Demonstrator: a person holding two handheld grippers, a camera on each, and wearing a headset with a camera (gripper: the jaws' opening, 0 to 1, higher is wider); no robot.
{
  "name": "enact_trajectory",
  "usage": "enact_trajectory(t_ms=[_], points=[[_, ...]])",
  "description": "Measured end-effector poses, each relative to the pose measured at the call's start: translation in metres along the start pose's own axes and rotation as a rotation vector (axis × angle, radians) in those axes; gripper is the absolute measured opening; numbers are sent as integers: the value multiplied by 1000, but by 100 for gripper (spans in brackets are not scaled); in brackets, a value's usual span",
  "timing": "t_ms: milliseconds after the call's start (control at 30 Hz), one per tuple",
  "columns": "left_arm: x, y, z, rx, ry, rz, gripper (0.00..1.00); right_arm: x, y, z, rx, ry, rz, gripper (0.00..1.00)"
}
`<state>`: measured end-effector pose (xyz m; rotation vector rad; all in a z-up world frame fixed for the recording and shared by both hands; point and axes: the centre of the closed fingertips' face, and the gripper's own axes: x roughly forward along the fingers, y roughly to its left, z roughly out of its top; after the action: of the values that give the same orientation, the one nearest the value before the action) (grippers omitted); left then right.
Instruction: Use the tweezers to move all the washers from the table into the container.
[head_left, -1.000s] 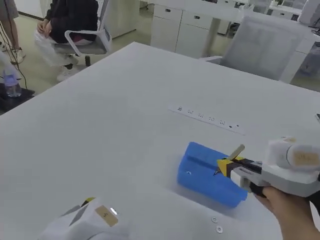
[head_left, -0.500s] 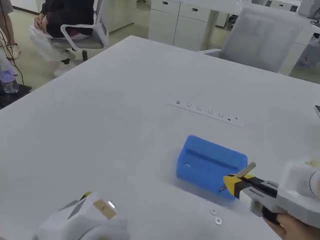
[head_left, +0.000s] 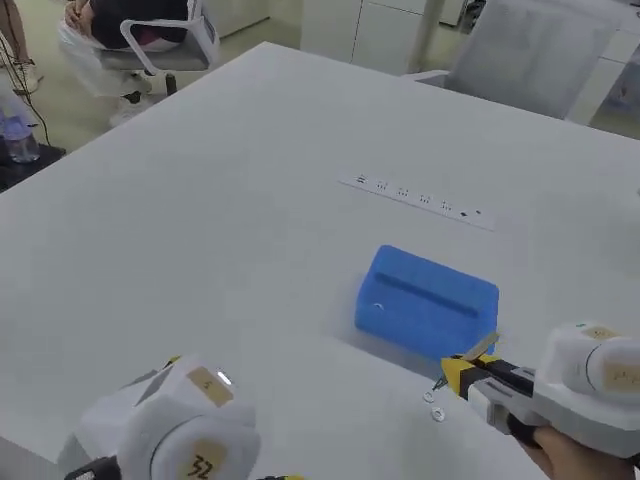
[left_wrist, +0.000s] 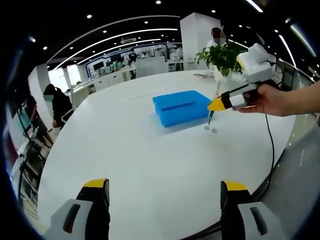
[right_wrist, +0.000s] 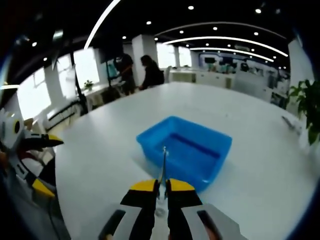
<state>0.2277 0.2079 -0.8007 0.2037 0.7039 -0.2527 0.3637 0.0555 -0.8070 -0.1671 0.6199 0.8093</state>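
- Right hand-held gripper (head_left: 452, 372) has its jaws drawn narrow, pinching the tweezers (right_wrist: 163, 162) between the yellow tips, and a person's hand (left_wrist: 267, 100) carries it.
- From those jaws the tweezers slope down toward the tabletop (head_left: 200, 230). Their points are very close over the washers (head_left: 429, 397), but I cannot tell whether they touch.
- Two washers lie side by side on the white tabletop, outside the blue container (head_left: 430, 300) and just beside its near wall.
- That container stands upright with its top open, and a socket strip (head_left: 418, 200) is set into the tabletop beyond it.
- Left hand-held gripper (left_wrist: 163, 192) has its jaws spread wide with nothing between them. It is over bare tabletop, well apart from the container and the washers.
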Motion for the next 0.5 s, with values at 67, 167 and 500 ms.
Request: enact_trajectory(t_ms=[67,167,500], points=[[0,-1,0,3,3,-2,94,2,-2,-2,-10,-1,-6,4],[0,-1,-1,3,7,-4,93,3,-1,-1,6,-7,-2,4],[1,-1,-3,10,16,-4,93,11,-11,-8,39,-29,-20,4]])
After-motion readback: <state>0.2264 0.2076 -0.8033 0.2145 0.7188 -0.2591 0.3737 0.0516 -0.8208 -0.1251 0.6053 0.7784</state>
